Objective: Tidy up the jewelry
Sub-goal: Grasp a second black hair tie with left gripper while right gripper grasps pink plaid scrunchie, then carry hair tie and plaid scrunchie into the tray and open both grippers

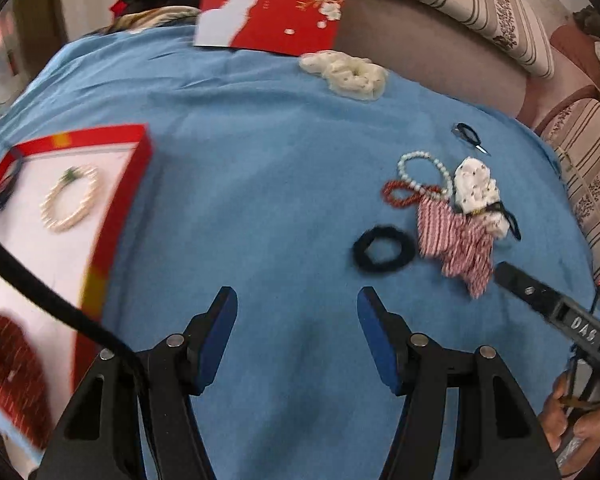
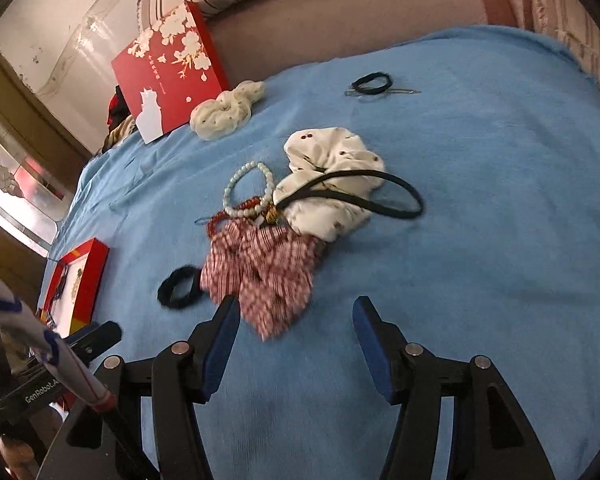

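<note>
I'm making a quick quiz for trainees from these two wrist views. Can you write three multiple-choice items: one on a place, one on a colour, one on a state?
1. Where is the cream bead bracelet?
A. In the red-rimmed tray
B. On the blue cloth
C. In a gripper

2. What colour is the fuzzy hair tie beside the striped scrunchie?
A. White
B. Black
C. Green

3. How do the right gripper jaws stand?
A. Shut on a tie
B. Shut, empty
C. Open, empty

Answers: 1 A, it lies on the tray's white floor. 2 B, a dark ring on the cloth. 3 C, only blue cloth shows between the pads.
</note>
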